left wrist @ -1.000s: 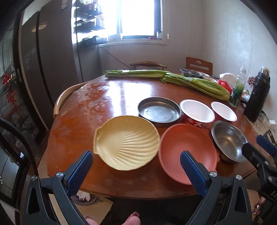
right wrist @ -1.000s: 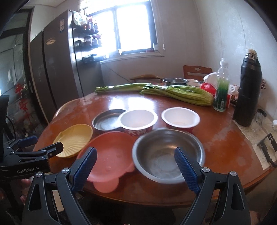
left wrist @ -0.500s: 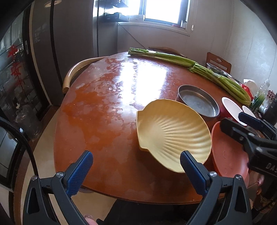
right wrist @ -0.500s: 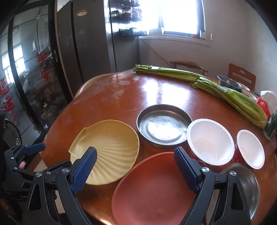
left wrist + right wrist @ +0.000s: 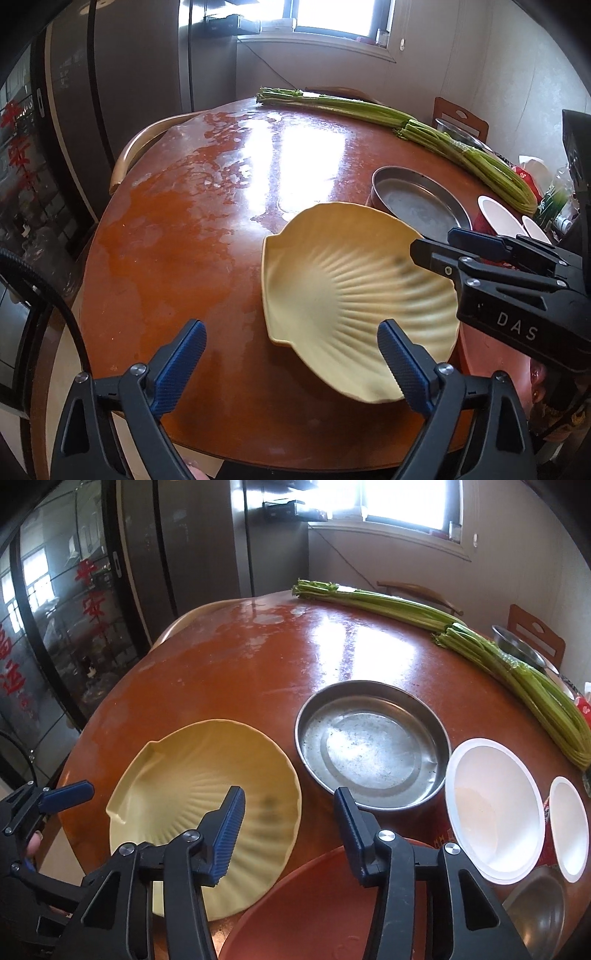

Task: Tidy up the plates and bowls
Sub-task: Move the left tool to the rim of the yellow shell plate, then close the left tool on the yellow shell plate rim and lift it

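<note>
Left wrist view. Left gripper (image 5: 291,363): blue-padded fingers spread wide, nothing held, hovering above near edge of round reddish-brown wooden table (image 5: 177,258). Pale yellow scallop-shaped plate (image 5: 351,295): flat on table, partly between the fingers, not touched by them. Round shallow steel pan (image 5: 417,203): just beyond yellow plate. Right gripper (image 5: 432,245): entering from right over yellow plate's far edge. Long bundle of green stalks (image 5: 406,129): across far side.

Right wrist view. Right gripper (image 5: 288,821): fingers parted moderately, empty, poised above yellow plate's right rim (image 5: 207,782). Terracotta round plate (image 5: 314,904): beneath the gripper, at near edge. Two white bowls (image 5: 495,808): right of steel pan (image 5: 373,746).
</note>
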The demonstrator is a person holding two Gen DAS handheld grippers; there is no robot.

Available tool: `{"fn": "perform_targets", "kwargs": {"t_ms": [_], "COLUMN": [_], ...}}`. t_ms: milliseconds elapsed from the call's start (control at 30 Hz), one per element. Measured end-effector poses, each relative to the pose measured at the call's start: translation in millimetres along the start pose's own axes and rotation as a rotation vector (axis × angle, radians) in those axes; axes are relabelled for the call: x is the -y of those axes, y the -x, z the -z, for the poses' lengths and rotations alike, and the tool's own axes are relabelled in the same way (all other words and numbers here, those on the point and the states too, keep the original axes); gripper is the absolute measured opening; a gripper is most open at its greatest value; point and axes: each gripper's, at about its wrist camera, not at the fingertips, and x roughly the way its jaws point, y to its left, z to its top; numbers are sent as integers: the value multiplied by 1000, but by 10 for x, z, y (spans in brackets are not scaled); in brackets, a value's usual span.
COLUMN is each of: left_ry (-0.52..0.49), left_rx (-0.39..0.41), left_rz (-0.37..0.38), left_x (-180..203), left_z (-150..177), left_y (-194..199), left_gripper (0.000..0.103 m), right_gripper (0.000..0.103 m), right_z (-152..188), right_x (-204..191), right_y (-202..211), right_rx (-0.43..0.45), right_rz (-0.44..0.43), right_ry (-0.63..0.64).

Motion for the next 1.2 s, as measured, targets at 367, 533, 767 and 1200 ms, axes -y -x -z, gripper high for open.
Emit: {"fn": "perform_targets", "kwargs": {"t_ms": [367,533,767,1200], "left_ry": [13,32,36,13], "left_rx": [-32,-31,-51,-50], "left_rz": [57,111,66,28], "left_x": [-34,-79,-114,-65], "left_z": [-95,-163,-162,-121], "left_y": [-132,-118,-211,-193], "left_gripper": [52,40,39,40], "right_gripper": [37,32,31,38], "right_z": [-14,18,38,-10], "right_x": [-96,-151,-113,151], "right_y": [-57,14,49,106], "right_rx": [-17,1,20,9], "right_rz": [-46,-130,-63,-52], "right_ry": [19,0,2,7]}}
